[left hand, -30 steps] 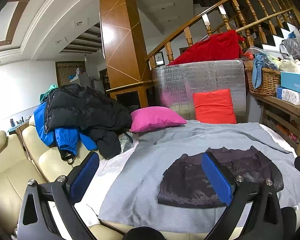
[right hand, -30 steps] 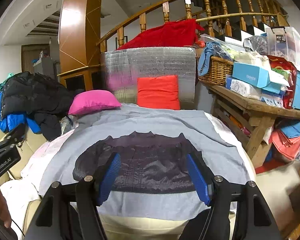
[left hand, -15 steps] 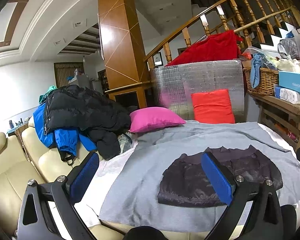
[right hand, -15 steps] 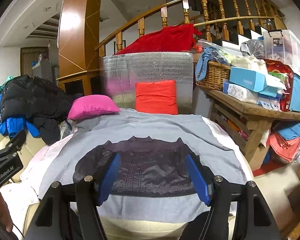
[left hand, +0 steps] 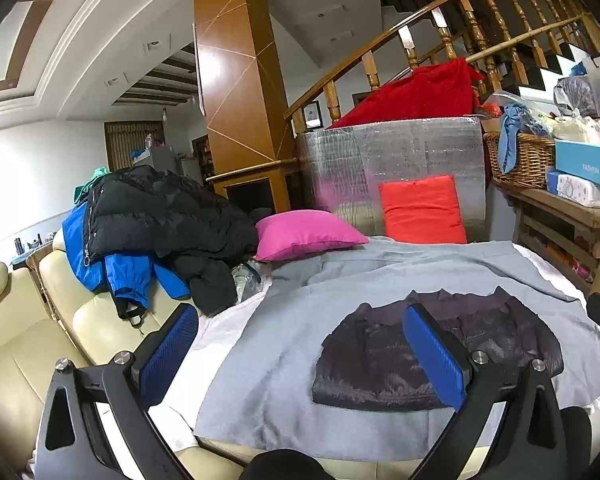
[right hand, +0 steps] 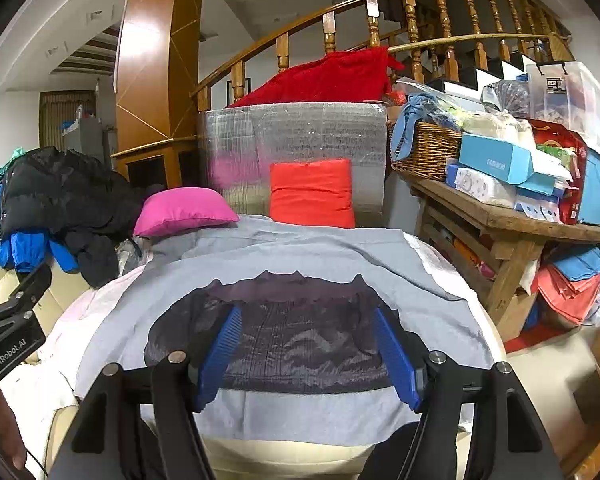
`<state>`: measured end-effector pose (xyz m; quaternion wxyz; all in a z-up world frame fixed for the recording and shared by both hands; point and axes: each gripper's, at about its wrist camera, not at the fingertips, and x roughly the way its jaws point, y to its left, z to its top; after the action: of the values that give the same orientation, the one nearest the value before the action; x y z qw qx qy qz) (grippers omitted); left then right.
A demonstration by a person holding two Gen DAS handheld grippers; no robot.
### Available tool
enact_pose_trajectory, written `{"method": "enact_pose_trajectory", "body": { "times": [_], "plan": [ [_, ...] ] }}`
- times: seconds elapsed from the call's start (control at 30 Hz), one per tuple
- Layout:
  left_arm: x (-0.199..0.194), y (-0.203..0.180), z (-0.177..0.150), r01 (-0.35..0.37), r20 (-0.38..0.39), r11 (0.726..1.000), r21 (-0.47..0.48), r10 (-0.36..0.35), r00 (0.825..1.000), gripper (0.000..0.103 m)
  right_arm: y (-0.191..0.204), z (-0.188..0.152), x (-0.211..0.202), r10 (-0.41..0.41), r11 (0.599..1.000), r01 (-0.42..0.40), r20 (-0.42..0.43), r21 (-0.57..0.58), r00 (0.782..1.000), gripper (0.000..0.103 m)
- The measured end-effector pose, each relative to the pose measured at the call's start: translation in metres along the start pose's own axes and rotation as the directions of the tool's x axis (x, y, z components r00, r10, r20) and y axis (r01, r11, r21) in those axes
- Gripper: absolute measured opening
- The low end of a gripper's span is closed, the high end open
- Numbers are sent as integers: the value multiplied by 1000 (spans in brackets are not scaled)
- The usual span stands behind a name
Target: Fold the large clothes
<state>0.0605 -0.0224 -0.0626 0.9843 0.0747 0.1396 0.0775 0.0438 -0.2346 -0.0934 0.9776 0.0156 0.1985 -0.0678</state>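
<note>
- Two grippers, both with jaws spread, nothing between the pads.
- left gripper (left hand: pixel 300 344): hovers at the near-left edge of the work surface, blue pads wide apart.
- right gripper (right hand: pixel 308 354): hovers at the near edge, centred over the jacket, pads apart, not touching fabric as far as I can tell.
- One dark jacket (right hand: pixel 288 336): the task item, lying flat and folded into a compact block on the grey sheet, near-centre, collar toward the far side.
- One grey sheet (right hand: pixel 324 256) covering the surface; white cloth (left hand: pixel 220 324) shows under it on the left.
- Two cushions at the far end: one pink cushion (right hand: pixel 182 210) far-left, lying down; one red cushion (right hand: pixel 312 192) far-centre, propped upright against the silver foil panel (right hand: pixel 300 136).
- One red fabric heap (right hand: pixel 332 78) on top of the panel, under the stair rail.
- Left side: cream sofa (left hand: pixel 28 344) with a pile of coats: one black puffer coat (left hand: pixel 160 216) on top of one blue jacket (left hand: pixel 124 276).
- Right side: one wooden table (right hand: pixel 512 220), cluttered; one wicker basket (right hand: pixel 428 148), one light blue box (right hand: pixel 496 164), plus packs I can't count reliably.
- A bit of a hand (right hand: pixel 4 436) shows at the near-left corner of the right wrist view.
</note>
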Motion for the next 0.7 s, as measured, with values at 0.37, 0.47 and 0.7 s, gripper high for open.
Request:
{"method": "enact_pose_trajectory", "body": {
  "times": [0.37, 0.47, 0.7],
  "plan": [
    [-7, -9, 3, 3, 6, 1000, 14, -3, 1000, 102, -3, 0, -4, 1, 1000, -1, 9, 10, 1000, 72],
    [-10, -10, 7, 10, 9, 1000, 14, -10, 1000, 102, -6, 2, -6, 3, 1000, -3, 15, 14, 1000, 72],
    [-15, -17, 12, 13, 28, 1000, 26, -14, 1000, 102, -12, 5, -10, -3, 1000, 2, 25, 31, 1000, 72]
  ]
}}
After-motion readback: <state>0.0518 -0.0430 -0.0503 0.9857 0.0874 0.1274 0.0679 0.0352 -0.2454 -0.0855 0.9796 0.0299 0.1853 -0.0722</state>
